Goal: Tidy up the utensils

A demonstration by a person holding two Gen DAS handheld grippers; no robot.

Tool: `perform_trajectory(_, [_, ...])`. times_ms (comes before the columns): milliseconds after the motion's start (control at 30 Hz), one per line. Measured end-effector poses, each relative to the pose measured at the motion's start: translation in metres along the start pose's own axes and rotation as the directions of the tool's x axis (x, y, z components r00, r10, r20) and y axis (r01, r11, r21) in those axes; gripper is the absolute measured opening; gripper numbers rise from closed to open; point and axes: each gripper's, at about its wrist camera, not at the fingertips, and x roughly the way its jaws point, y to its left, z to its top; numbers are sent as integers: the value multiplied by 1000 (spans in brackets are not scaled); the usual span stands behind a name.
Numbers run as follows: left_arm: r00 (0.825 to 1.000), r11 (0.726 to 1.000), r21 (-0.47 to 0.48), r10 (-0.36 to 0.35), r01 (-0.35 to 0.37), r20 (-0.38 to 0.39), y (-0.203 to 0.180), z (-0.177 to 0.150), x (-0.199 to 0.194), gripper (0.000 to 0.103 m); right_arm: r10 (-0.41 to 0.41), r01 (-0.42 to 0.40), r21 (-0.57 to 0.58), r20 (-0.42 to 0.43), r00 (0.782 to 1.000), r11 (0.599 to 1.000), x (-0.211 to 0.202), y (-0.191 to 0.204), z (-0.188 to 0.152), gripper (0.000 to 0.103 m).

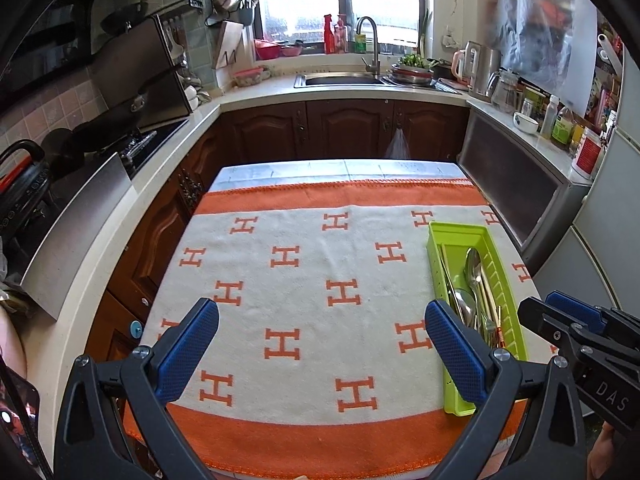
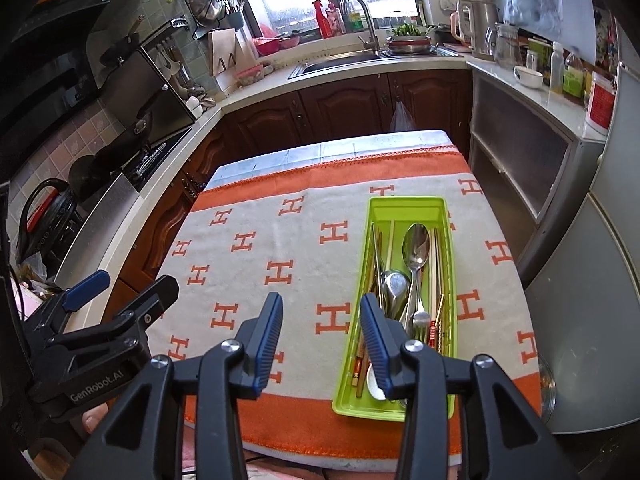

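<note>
A lime-green utensil tray (image 2: 408, 206) lies on the right side of the table and holds metal spoons (image 2: 417, 245), a fork (image 2: 421, 312) and chopsticks (image 2: 434, 272). It also shows in the left wrist view (image 1: 438, 234). My left gripper (image 1: 322, 326) is open and empty above the towel, left of the tray. My right gripper (image 2: 322, 318) is open and empty just left of the tray's near end. The right gripper also shows in the left wrist view (image 1: 560, 312), and the left gripper in the right wrist view (image 2: 132, 284).
An orange-and-white towel with H marks (image 1: 304, 280) covers the table (image 1: 340, 168). Kitchen counters run on the left, back and right, with a stove (image 1: 140, 148), a sink (image 1: 340, 78) and bottles (image 1: 562, 124). A grey fridge (image 2: 600, 280) stands at right.
</note>
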Motion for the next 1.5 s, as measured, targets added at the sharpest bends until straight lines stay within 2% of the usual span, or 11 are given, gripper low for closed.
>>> perform_trajectory(433, [1000,1000,-23,19,-19,6,6,-1,1,102,-12,12,-47,-6,1000,999,12,16,-1,41])
perform_trajectory(1500, [999,999,-30,27,-28,-17,13,-2,13,102,-8,5,-58,-47,999,998,29,27,-1,41])
